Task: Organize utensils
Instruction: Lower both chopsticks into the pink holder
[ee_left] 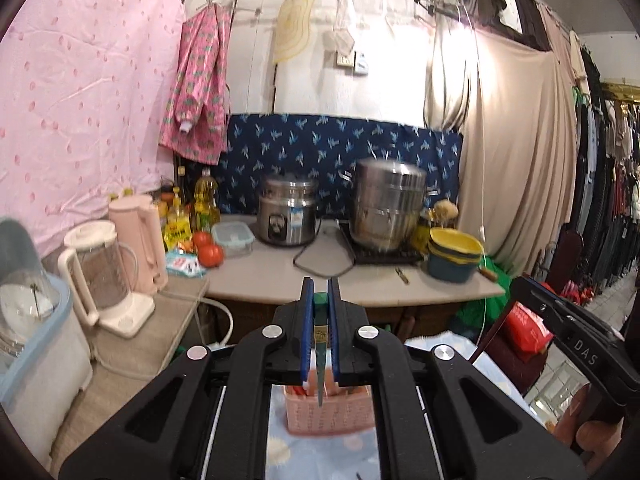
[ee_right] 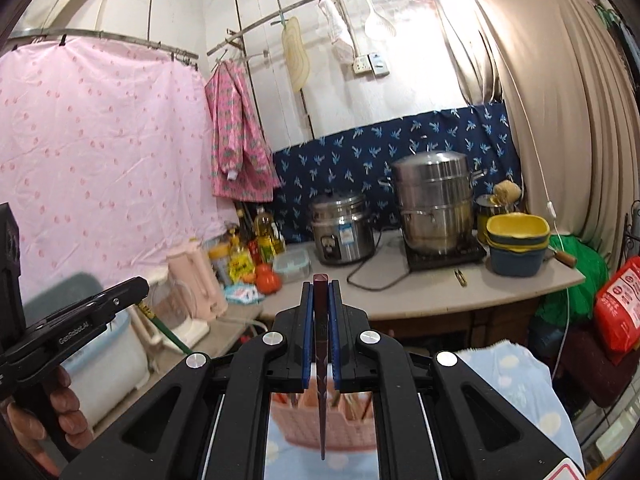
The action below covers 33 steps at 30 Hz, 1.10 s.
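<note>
A grey counter (ee_left: 280, 272) runs beneath a blue patterned backsplash cloth (ee_left: 344, 148), bearing two steel pots and two tomatoes (ee_left: 208, 248). My left gripper (ee_left: 321, 292) clamps one green chopstick (ee_left: 320, 344), my right gripper (ee_right: 321, 292) one dark-red chopstick (ee_right: 321, 360), both poised above one pink basket (ee_left: 328, 416).

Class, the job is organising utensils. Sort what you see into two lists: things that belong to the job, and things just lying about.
Belongs to the job:
left gripper, shut on a green chopstick
right gripper, shut on a dark red chopstick
pink basket below both

Just lying about:
rice cooker
steamer pot
tomatoes
yellow and blue bowls
blender
</note>
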{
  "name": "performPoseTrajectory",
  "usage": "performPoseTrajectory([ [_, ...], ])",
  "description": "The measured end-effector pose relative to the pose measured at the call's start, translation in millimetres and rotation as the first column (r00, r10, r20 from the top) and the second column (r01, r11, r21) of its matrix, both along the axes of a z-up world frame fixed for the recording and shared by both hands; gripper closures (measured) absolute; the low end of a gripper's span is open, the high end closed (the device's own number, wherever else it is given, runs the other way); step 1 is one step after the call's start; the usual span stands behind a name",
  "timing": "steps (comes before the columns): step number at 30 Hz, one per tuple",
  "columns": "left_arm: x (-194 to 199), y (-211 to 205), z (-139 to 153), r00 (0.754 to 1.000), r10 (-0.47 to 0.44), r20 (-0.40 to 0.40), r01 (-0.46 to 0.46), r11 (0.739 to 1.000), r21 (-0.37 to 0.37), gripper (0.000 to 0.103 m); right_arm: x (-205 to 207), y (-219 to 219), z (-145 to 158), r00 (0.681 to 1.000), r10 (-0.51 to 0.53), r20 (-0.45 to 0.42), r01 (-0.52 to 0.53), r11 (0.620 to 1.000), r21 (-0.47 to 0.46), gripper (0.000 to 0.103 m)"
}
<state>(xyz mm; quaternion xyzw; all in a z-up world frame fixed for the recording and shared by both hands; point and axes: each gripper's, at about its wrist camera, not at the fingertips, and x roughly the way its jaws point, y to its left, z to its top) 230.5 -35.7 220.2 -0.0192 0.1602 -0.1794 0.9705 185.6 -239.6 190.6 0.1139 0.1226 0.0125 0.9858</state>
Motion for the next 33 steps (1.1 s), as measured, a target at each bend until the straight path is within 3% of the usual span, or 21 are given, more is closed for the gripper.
performPoseTrajectory([
  [6,40.0,-7.0,6.8,0.999,0.011,0.043,-0.010,1.000,-0.024,0.096,54.6,-3.1,6.8,0.999,-0.014,0.033,0.013,0.999,0.035,0.096],
  [14,84.0,-17.9,-24.9,1.000,0.027,0.008,-0.027,0.999,-0.021,0.096,106.2,-0.2,-41.6,0.999,-0.009,-0.043,0.013,0.996,0.085,0.096],
  [22,97.6,-18.1,-23.0,1.000,0.018,0.007,-0.017,0.999,-0.043,0.096,124.6,-0.1,-97.9,0.988,0.004,-0.154,0.011,0.995,0.099,0.096],
  [27,96.5,-18.7,-15.0,0.999,0.016,0.036,-0.015,0.999,-0.046,0.096,127.5,-1.3,-114.9,0.982,0.011,-0.186,0.010,0.993,0.113,0.096],
  [33,106.7,-21.3,-40.8,0.999,0.027,-0.041,-0.028,0.999,-0.026,0.096,126.8,-3.9,-130.3,0.975,0.010,-0.224,0.018,0.993,0.120,0.096],
])
